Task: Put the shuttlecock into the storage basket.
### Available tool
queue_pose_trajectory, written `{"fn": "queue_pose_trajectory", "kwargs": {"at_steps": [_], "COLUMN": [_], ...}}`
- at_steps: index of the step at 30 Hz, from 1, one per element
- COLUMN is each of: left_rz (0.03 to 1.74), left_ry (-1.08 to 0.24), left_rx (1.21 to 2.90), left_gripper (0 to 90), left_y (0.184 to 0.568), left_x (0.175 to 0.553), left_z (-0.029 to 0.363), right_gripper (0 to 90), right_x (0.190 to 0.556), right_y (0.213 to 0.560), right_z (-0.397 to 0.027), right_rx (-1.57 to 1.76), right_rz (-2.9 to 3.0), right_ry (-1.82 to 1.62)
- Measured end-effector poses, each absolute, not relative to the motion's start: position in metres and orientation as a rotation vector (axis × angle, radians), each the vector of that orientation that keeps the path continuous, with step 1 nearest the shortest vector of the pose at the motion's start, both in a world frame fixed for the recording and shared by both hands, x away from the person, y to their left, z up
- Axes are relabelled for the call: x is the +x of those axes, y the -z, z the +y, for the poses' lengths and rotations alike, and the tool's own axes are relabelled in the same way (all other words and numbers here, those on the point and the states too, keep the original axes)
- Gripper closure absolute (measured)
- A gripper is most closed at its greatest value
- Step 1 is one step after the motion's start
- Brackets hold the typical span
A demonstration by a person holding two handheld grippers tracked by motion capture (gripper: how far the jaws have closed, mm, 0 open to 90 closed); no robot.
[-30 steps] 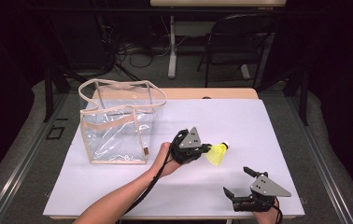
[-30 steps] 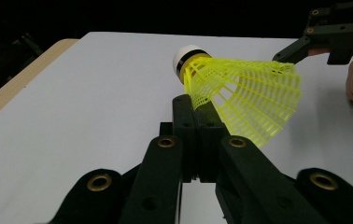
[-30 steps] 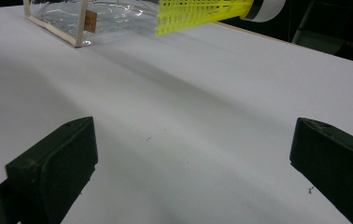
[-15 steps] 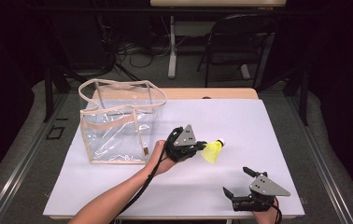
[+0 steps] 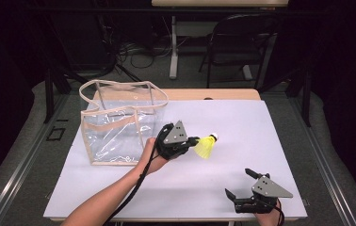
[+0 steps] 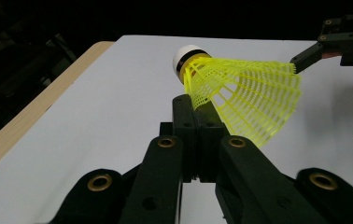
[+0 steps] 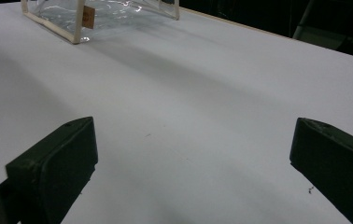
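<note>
The left gripper (image 5: 191, 140) is being held above the bench (image 5: 242, 122), pinching the yellow shuttlecock (image 5: 205, 146) by its skirt beside the clear bag (image 5: 115, 127). The right gripper (image 5: 240, 182) is being kept spread wide, low at the near edge.

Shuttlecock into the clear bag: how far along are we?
Done: the left gripper has pinched the yellow shuttlecock by its skirt and holds it above the white table. In hand: carrying it, presumably toward the clear bag, which looks empty. Left: transfer and release. The right gripper waits open near the table's front edge.
</note>
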State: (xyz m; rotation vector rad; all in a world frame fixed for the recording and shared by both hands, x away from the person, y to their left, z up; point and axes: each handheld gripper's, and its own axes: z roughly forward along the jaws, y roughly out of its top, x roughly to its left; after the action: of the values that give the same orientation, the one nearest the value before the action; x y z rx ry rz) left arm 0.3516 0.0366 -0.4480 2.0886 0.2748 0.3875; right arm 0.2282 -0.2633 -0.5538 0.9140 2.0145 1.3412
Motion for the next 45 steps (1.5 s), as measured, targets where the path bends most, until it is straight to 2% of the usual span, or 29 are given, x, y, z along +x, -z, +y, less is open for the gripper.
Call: {"fn": "queue_pose_trajectory", "kwargs": {"at_steps": [45], "left_rz": [0.394], "left_ry": [-0.487], "left_rx": [1.993], "left_gripper": [89.8], "left_y": [0.431], "left_x": [0.358], "left_z": [0.089], "right_gripper": [0.5], "right_x": [0.228], "right_y": [0.554], "right_z": [-0.263], "right_rx": [0.909], "right_rz": [2.025], "right_ry": [-1.34]}}
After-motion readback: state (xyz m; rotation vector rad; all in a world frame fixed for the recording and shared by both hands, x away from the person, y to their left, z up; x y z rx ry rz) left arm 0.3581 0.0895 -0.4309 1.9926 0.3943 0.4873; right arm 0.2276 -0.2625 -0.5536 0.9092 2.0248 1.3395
